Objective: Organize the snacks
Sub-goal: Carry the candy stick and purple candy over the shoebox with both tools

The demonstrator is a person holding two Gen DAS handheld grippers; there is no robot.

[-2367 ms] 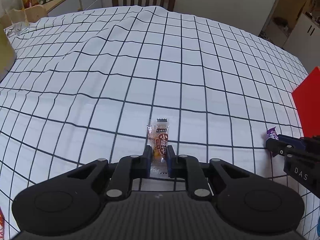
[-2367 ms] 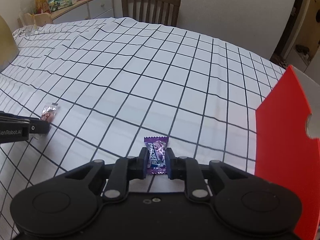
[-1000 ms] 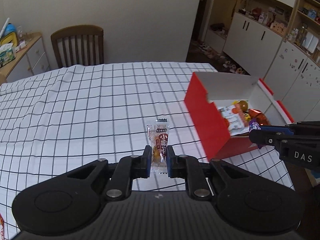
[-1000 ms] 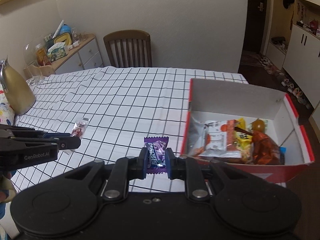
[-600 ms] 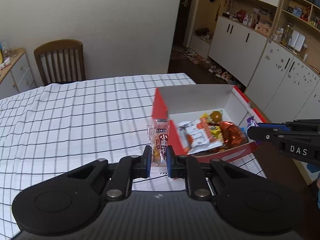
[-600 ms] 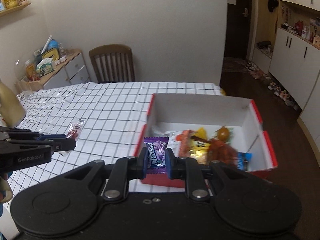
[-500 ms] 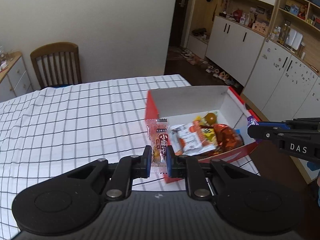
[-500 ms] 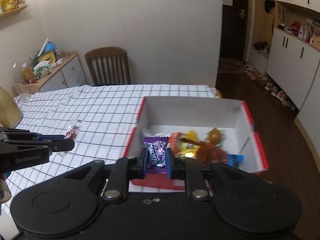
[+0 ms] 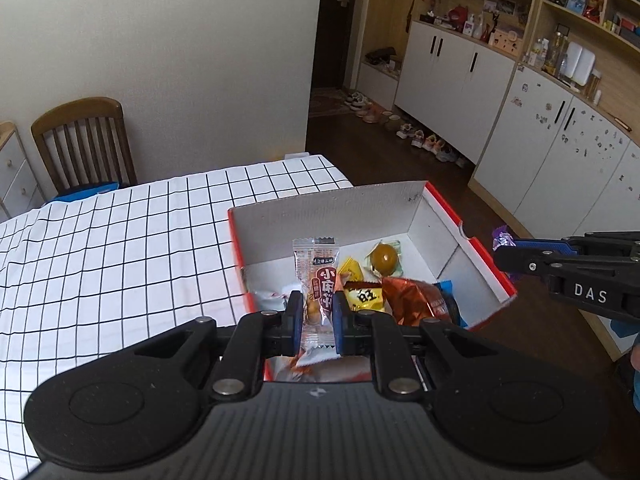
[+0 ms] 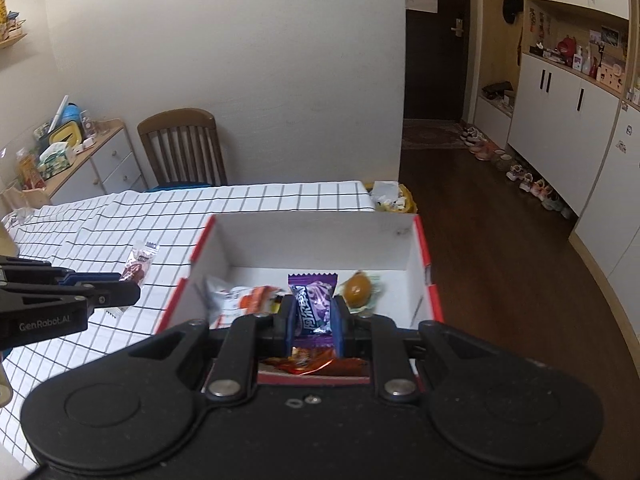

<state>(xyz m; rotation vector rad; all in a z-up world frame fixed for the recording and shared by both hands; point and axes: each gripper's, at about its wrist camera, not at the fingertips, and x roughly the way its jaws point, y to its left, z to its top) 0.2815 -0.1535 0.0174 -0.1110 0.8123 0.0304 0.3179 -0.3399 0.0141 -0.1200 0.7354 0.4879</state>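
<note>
My left gripper [image 9: 314,322] is shut on a clear snack packet with a red label [image 9: 318,280], held above the near left part of the red box [image 9: 404,196]. My right gripper [image 10: 313,322] is shut on a purple candy [image 10: 312,304], held over the box [image 10: 316,232]. The white-lined box holds several snacks, among them a round brown sweet [image 9: 385,258] and an orange foil pack [image 9: 416,300]. In the left wrist view the right gripper [image 9: 504,250] sits to the right of the box. In the right wrist view the left gripper [image 10: 128,286] is left of the box.
The box stands at the right end of a table with a white grid cloth [image 9: 120,240]. A wooden chair [image 10: 182,148] is at the far side, a sideboard with clutter [image 10: 72,160] at the far left. White cabinets [image 9: 460,80] and shoes line the right wall.
Both grippers lifted their snacks off the cloth and carried them right, until both hang over the red box. The box has come closer and more centred in both views.
</note>
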